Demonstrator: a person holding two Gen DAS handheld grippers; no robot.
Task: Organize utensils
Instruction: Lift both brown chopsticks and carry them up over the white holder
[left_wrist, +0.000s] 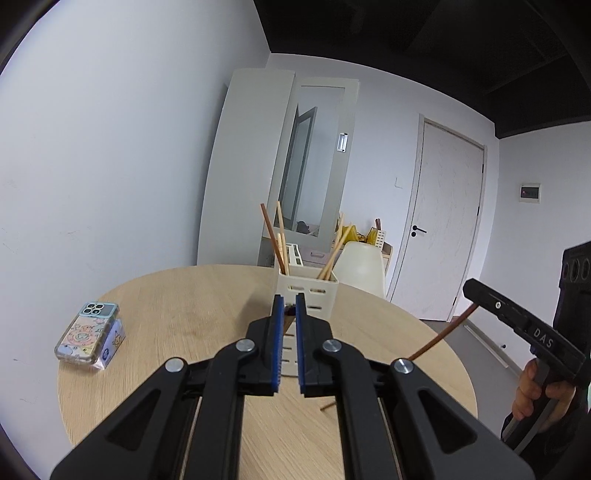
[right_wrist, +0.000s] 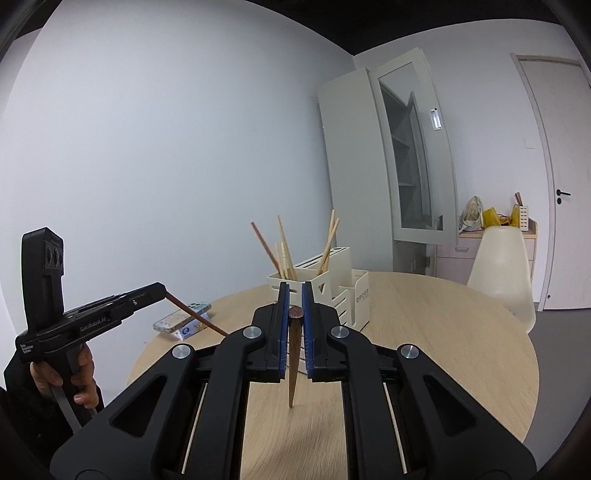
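Observation:
A cream slotted utensil holder (left_wrist: 309, 291) stands on the round wooden table (left_wrist: 177, 314) with several chopsticks upright in it; it also shows in the right wrist view (right_wrist: 325, 284). My left gripper (left_wrist: 290, 300) is shut on a dark brown chopstick (left_wrist: 289, 311), seen from the side in the right wrist view (right_wrist: 195, 316). My right gripper (right_wrist: 295, 291) is shut on another dark brown chopstick (right_wrist: 293, 354) that points down at the table. From the left wrist view that gripper (left_wrist: 471, 291) is to the right, its chopstick (left_wrist: 439, 338) slanting down.
A phone in a patterned case (left_wrist: 88, 331) lies on a small box at the table's left. A second white holder (right_wrist: 360, 299) stands beside the utensil holder. A cream chair (right_wrist: 504, 266), a cabinet (right_wrist: 388, 155) and a door (left_wrist: 439, 225) stand behind.

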